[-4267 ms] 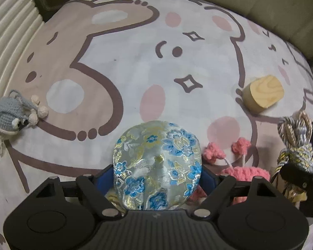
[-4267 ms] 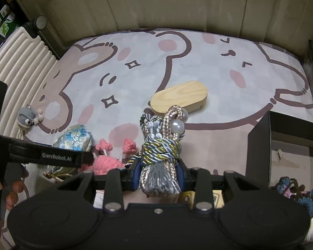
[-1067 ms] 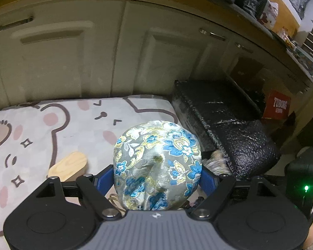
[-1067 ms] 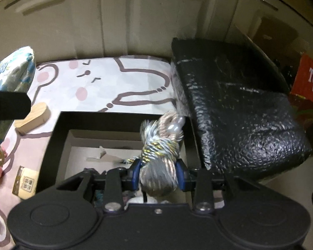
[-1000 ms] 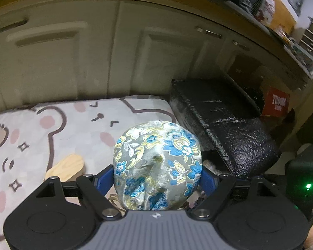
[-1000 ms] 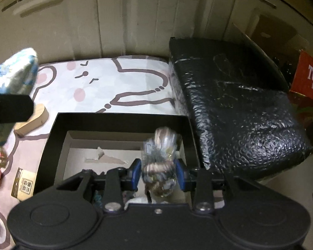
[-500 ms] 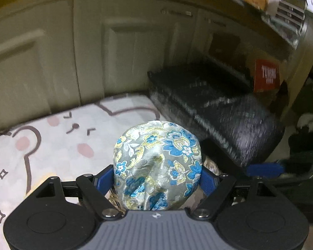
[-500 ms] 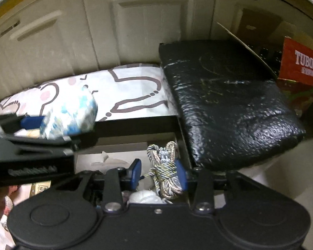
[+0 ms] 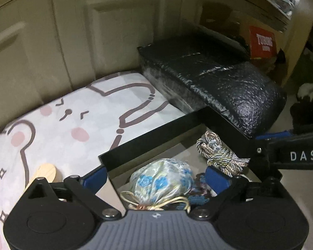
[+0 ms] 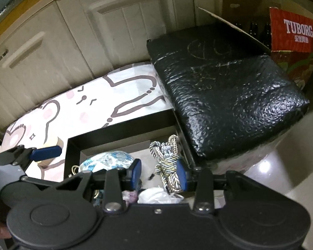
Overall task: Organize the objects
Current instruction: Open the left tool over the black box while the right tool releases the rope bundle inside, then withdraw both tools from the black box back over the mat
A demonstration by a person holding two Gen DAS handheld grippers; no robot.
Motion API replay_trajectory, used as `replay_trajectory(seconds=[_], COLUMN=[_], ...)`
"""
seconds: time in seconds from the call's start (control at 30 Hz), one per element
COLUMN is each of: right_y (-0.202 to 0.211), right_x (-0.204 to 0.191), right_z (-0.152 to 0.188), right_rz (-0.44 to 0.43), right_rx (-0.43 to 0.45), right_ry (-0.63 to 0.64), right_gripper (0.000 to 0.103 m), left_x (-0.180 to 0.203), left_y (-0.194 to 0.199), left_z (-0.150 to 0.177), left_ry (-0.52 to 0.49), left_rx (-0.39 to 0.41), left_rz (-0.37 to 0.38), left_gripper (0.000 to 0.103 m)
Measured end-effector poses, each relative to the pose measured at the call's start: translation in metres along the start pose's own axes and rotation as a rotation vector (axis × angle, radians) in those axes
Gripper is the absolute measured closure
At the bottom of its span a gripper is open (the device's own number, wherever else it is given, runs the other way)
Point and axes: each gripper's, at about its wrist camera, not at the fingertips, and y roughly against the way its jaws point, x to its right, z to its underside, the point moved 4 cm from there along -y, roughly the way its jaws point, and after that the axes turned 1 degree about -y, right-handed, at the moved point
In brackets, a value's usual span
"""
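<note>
A blue-flowered brocade pouch [image 9: 161, 179] lies in the black box [image 9: 152, 139], below my open left gripper [image 9: 155, 177]; it also shows in the right wrist view [image 10: 108, 160]. A grey-and-gold braided cord knot [image 9: 217, 154] lies in the box's right end. In the right wrist view the cord knot [image 10: 167, 162] sits between the fingers of my open right gripper [image 10: 158, 174], loose in the box [image 10: 119, 129]. Other small items lie under both in the box.
A wooden block [image 9: 46, 173] lies on the bear-print mat [image 9: 73, 123] left of the box. A black padded case [image 10: 223, 83] lies right of the mat. Cream cabinet doors [image 10: 94, 31] stand behind. A red carton [image 10: 294, 31] is at the far right.
Both grippers swung from the mat to over the box. The right gripper opened and dropped the cord knot. The left gripper then opened and the pouch fell into the box.
</note>
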Motion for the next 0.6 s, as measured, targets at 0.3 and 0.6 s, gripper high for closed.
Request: replay_trajectory(seconds=[0.3,0.6], right_y=[-0.005,0.000], right_x=[-0.010,-0.014], right_z=[0.002,0.004], right_rz=[-0.004,0.015], right_rx=[-0.023,-0.023], right_ry=[0.009,0.020], right_gripper=[0.064,0.064], left_x=[-0.020,-0.037], left_y=[0.009,0.024], left_z=[0.003,0.008], left_ry=[0.074,0.156], left_rx=[-0.024,-0.051], left_rz=[-0.020,-0.050], left_gripper=[0.004,0.004])
